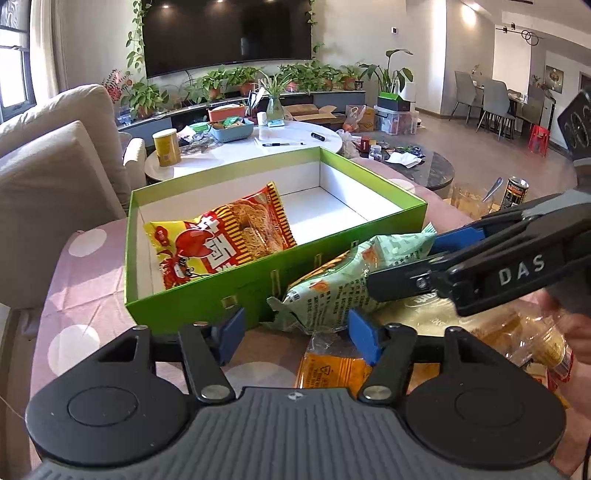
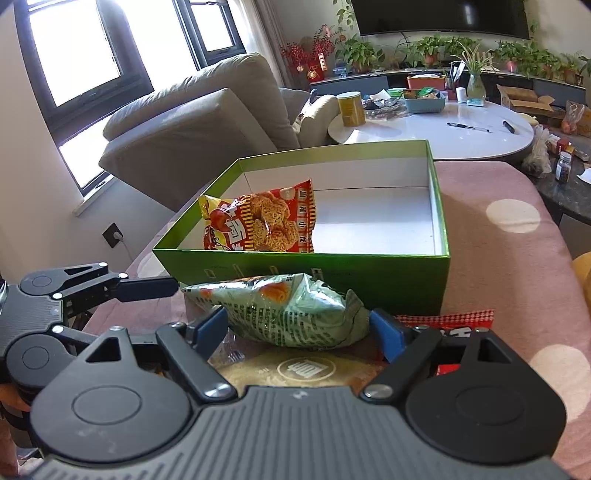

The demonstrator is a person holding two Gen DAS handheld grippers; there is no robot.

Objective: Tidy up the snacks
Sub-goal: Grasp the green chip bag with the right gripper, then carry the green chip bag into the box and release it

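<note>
Left gripper (image 1: 295, 328): held agape, nothing grasped.
Right gripper (image 2: 297, 326): spread around the pale green snack bag (image 2: 288, 314), not clamped.
Remaining: near snacks outside.
Done: red noodle-snack bag (image 2: 262, 221) is laid in the green box (image 2: 332, 273), far.

Streaming in as strong daylight through the windows (image 2: 79, 55), blowing the panes out to white in the right wrist view. Glaring off the white round table (image 1: 258, 144) and off ceiling spotlights reflected in the dark television (image 1: 227, 31). Bending straight lines hard toward the edges, darkening the corners. Staying sharp at mid-range, softening slightly on the near black tool bodies. Casting soft shadows inside the green box (image 1: 207, 299).
</note>
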